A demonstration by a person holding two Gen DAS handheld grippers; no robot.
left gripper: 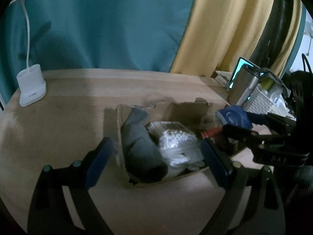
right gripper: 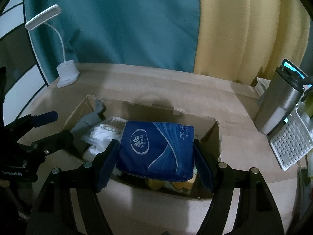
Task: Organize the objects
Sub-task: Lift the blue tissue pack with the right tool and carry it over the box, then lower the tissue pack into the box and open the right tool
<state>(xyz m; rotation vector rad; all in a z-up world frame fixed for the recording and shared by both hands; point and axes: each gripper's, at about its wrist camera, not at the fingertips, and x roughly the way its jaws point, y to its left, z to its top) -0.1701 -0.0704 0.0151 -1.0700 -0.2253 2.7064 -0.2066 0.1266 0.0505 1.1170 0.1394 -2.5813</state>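
Cardboard box (right gripper: 210, 135): open-topped with torn, ragged flaps, sitting on the tabletop (right gripper: 195, 101) in the middle of both views.
Box contents, left side: a grey folded cloth item (left gripper: 140, 143) leans along the left wall; what exactly it is I cannot tell.
Box contents, middle: a clear plastic bag of white pieces (left gripper: 176, 145), blurred in the left wrist view, lies just right of the grey item.
Box contents, right side: a blue Vinda tissue pack (right gripper: 156, 148) sits over the near right part of the box, above something yellow (right gripper: 183, 184) that is mostly hidden beneath it.
Right gripper (right gripper: 154, 162): jaws closed on the tissue pack, one blue pad against each short side.
Left gripper (left gripper: 156, 162): jaws wide apart, holding nothing, poised above the near edge of the box, straddling the grey item and the bag.
White slotted basket (right gripper: 289, 146): at the right edge of the tabletop, cut off by the frame; its contents are too unclear to name.
Steel flask (right gripper: 277, 105): upright with a dark lid, just left of the basket, touching or nearly so.
Desk lamp (right gripper: 64, 74): white, on the far left of the tabletop, well apart from the box.
Red-capped item (left gripper: 212, 132): seen only in the left wrist view beside the right gripper's fingers, largely hidden.
Backdrop: teal curtain (right gripper: 117, 29) and yellow curtain (right gripper: 244, 39) behind the tabletop.
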